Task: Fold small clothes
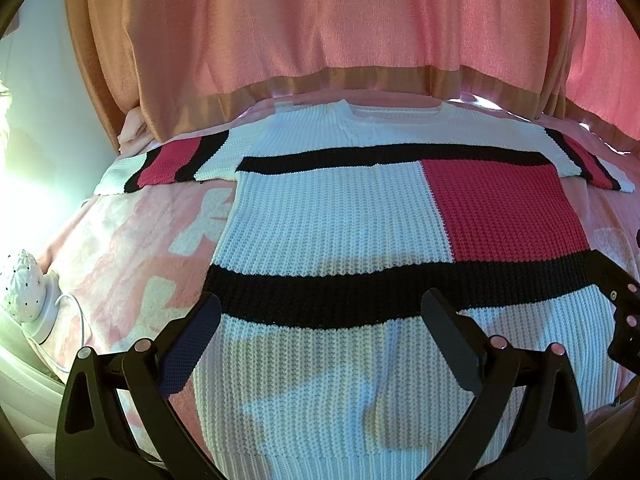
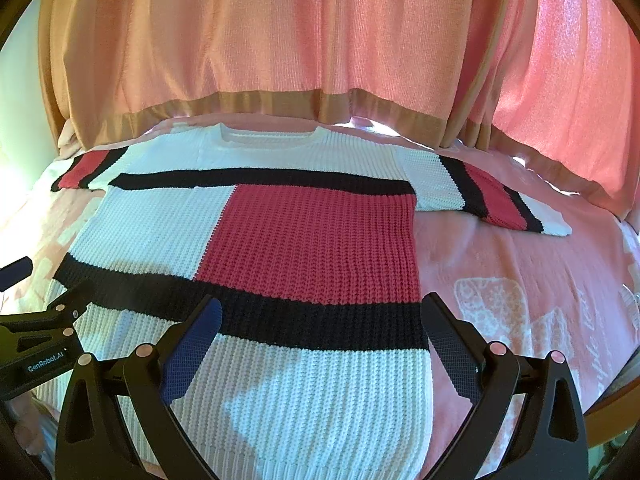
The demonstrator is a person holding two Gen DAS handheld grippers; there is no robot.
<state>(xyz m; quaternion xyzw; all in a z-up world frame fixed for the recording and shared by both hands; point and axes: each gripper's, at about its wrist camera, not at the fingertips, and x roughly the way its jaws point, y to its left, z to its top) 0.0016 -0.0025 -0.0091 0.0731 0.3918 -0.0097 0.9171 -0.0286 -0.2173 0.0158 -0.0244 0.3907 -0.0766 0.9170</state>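
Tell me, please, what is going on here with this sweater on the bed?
A person holds a two-finger gripper in each hand over a knit sweater in white, red and black. It lies flat on a pink bedspread, both sleeves spread out to the sides and the collar toward the pink curtain. The left gripper and the right gripper are both open above the hem end, holding nothing. No fold has been made yet.

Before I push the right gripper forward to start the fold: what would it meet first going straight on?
Probably the sweater: the open right gripper points over its lower body, near the black band. Beyond lies the curtain. How high the fingers are above the knit is unclear.
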